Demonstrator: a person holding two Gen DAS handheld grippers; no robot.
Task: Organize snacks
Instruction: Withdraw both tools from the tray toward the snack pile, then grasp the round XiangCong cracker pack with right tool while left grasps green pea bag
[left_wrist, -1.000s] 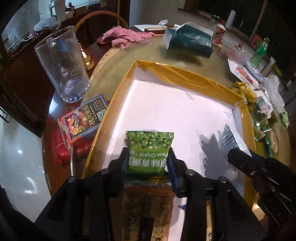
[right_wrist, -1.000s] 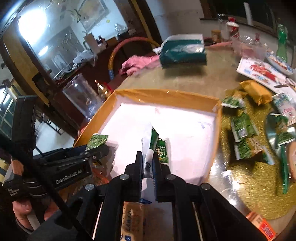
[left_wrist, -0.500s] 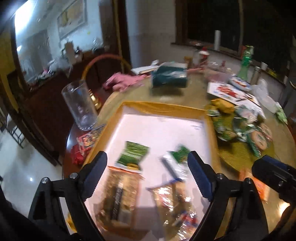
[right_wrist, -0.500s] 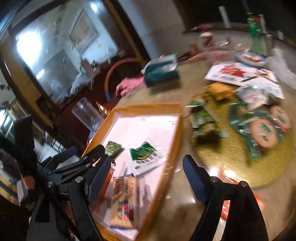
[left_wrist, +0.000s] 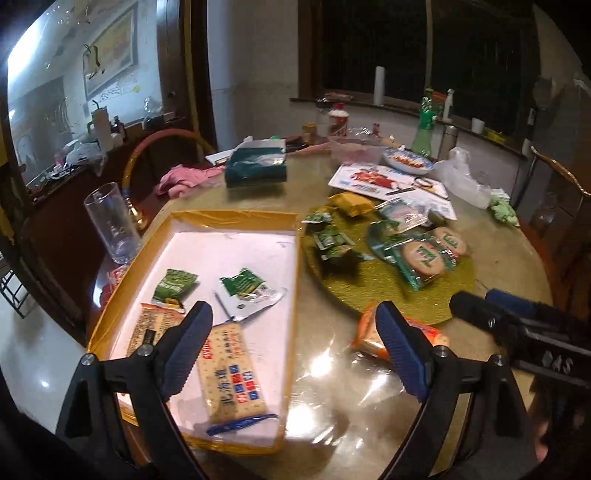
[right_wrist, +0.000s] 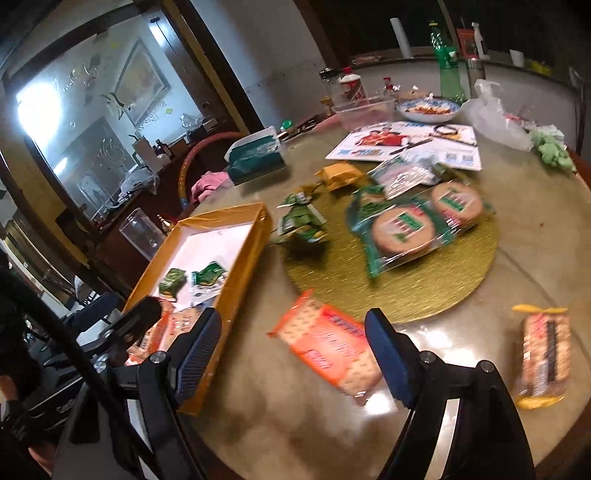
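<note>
The yellow-walled tray (left_wrist: 155, 243) sits on the round, glossy bench (left_wrist: 332, 406) at about 9 o'clock of the glittery gold mat (left_wrist: 369, 291), its white floor running lengthwise from 6 toward 12. Inside lie four flat packets: a green pea packet (left_wrist: 173, 286) and a green-and-white sachet (left_wrist: 247, 291) side by side across the middle, a brown cracker pack (left_wrist: 153, 328) below the pea packet, and a long cracker pack with blue seams (left_wrist: 231, 373) whose long axis points from 6 to about 11.

A second ago each claw pinched one of the green packets low over the tray — now both packets rest flat on the white floor, and both views have pulled up and back to take in the whole bench.

The left claw (left_wrist: 291, 347) gapes wide with nothing between its ribbed blue pads; its jaws have just been opening. The right claw (right_wrist: 291, 354) is likewise released and empty, hanging above an orange cracker pack (right_wrist: 328, 350) that lies on the bench pointing roughly 10 to 4, just outside the tray. Another crinkly, yellow-ended cracker pack (right_wrist: 543, 354) lies at 3 o'clock, upright along 12–6.
</note>
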